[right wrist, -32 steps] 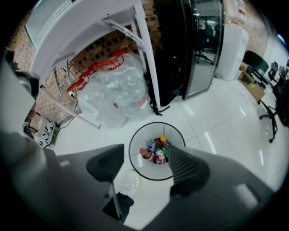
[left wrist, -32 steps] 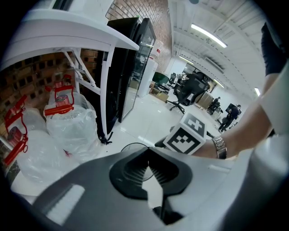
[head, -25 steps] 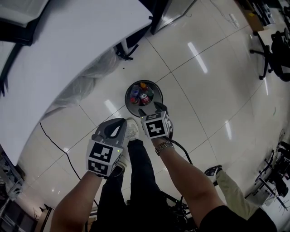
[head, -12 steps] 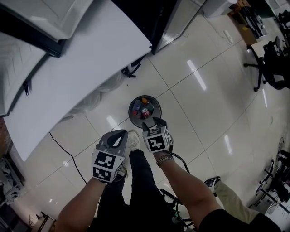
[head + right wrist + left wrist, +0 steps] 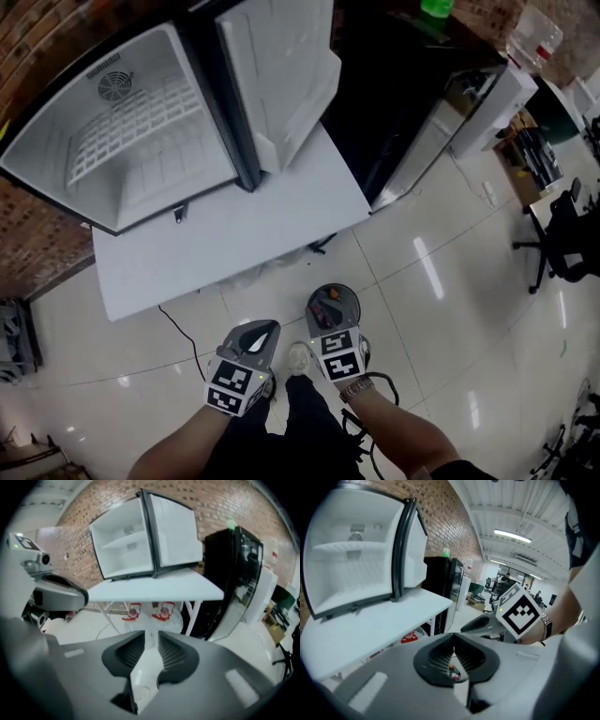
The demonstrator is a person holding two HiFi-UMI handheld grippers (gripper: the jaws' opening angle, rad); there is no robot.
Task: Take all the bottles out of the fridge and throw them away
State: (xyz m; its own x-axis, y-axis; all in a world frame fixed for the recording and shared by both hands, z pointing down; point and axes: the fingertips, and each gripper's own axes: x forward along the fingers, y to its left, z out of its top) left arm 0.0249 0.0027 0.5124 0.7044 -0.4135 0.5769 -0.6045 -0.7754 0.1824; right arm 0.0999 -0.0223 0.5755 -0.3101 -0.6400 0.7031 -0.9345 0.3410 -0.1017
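Bright, glary, fisheye-warped, edges seemingly soft

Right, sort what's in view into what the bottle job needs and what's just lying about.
Job:
- open fridge, no bottles seen inside
- floor bin
- bottles in that bin

Lying about:
- white table
- black cabinet
- green object on top of it
- office chair
- red-printed bags under the table

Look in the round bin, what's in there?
Small colourful bottles lie in the bin; how many is too small to tell. The right gripper, jaws closing on nothing, covers its near edge.
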